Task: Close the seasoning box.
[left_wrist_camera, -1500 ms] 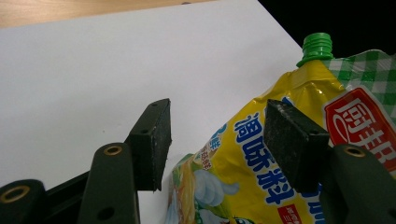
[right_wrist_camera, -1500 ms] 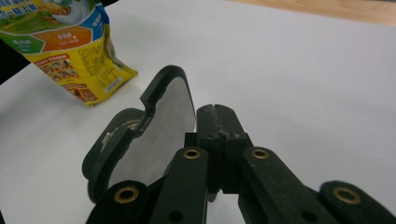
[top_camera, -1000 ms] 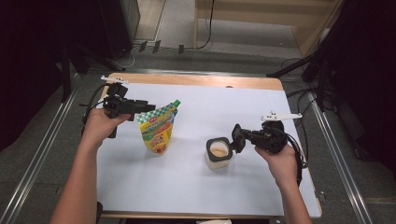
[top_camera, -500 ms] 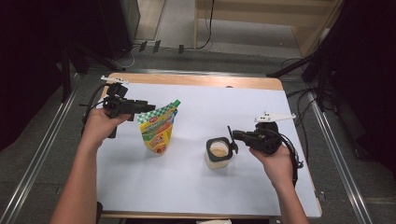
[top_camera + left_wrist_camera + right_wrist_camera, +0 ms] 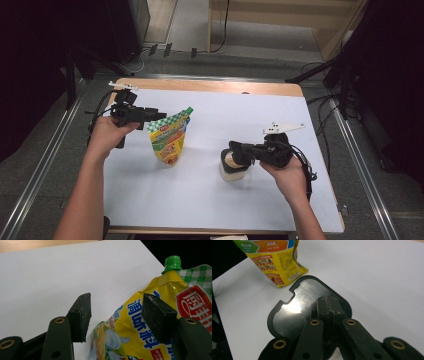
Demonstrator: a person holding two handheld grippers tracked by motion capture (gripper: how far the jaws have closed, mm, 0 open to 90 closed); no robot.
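The yellow stand-up pouch (image 5: pixel 169 141) with green screw cap (image 5: pixel 172 262) and blue Chinese lettering stands left of centre on the white table sheet (image 5: pixel 210 200), its top between the spread jaws of the left gripper (image 5: pixel 116 315). At its four o'clock sits the small black-rimmed jar (image 5: pixel 233 165) with foil lid (image 5: pixel 297 312). The right gripper (image 5: pixel 327 305), reaching from three o'clock, has its jaws pressed together on the jar's rim.

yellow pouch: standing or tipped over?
Standing. The yellow pouch sits on its base on the white table, green cap up.

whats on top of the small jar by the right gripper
A black-rimmed lid with a shiny metal face lies on the jar, and the right gripper is shut on it. The lid and gripper cover the jar's contents.
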